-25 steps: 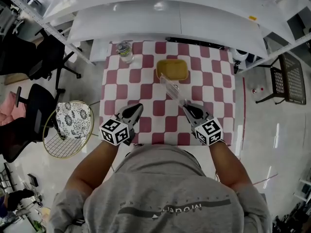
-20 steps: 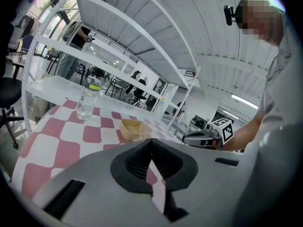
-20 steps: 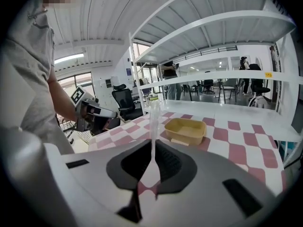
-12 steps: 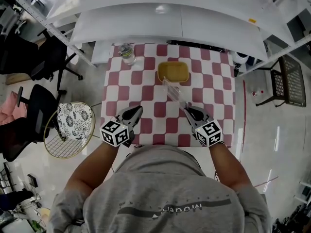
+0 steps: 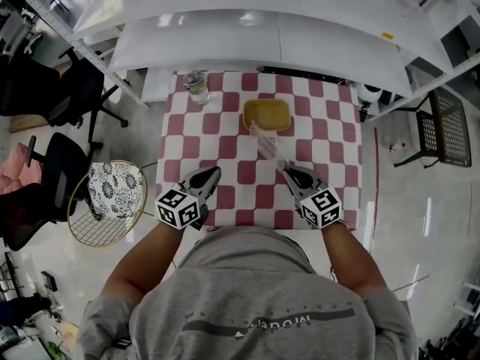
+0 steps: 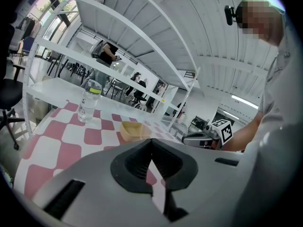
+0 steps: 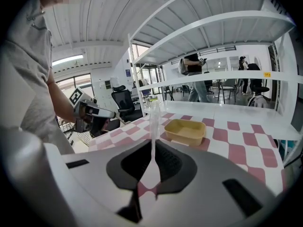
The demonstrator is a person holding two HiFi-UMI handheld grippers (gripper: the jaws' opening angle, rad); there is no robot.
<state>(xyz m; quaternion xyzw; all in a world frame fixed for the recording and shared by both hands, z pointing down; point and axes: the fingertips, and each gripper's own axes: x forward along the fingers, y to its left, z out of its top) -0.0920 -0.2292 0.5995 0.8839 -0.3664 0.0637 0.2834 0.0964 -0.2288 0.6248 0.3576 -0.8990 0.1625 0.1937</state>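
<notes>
My right gripper [image 5: 289, 173] [image 7: 152, 151] is shut on a long clear plastic tube [image 5: 268, 145] [image 7: 153, 118]. The tube slants up from the jaws toward a shallow yellow tray [image 5: 266, 115] [image 7: 185, 130] on the red-and-white checked table [image 5: 225, 150]. My left gripper [image 5: 208, 175] [image 6: 151, 148] hovers over the table's near left part, its jaws closed together with nothing between them. A clear water bottle [image 5: 196, 83] [image 6: 89, 101] stands upright at the table's far left corner. Each gripper shows in the other's view: the right gripper [image 6: 204, 137] and the left gripper [image 7: 92, 115].
White shelving [image 5: 277, 28] runs along the table's far side. Left of the table stand black office chairs [image 5: 56, 96] and a round wire basket [image 5: 105, 201] with patterned cloth. A dark mesh chair [image 5: 442, 122] stands to the right. A person [image 7: 194, 74] is behind the shelving.
Both grippers hold nearly the same place, the tube still gripped. A person has walked into view behind the shelving in both gripper views.
</notes>
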